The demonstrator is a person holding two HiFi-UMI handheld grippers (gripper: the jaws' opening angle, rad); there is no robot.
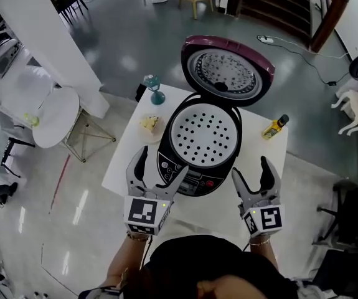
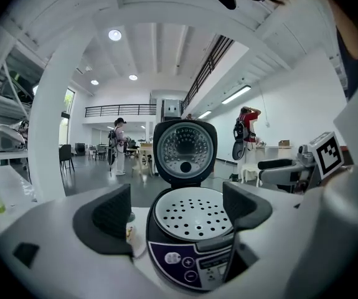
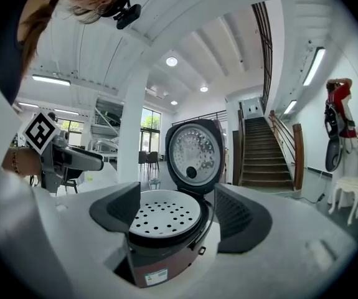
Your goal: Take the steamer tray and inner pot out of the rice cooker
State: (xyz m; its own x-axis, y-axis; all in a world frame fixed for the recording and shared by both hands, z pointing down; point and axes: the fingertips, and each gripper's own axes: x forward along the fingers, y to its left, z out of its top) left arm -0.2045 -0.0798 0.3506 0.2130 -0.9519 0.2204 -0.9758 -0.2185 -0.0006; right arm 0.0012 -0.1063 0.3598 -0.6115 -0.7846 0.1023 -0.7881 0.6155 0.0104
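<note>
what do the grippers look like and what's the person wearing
Left gripper and right gripper match: pale grey bodies, two curved jaws lined with black textured pads, and a white cube of black square markers. The person wears a dark top.

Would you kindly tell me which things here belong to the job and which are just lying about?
Job: rice cooker, steamer tray inside it, left gripper, right gripper, both open.
Lying about: goblet, plate, bottle, all on the table.
</note>
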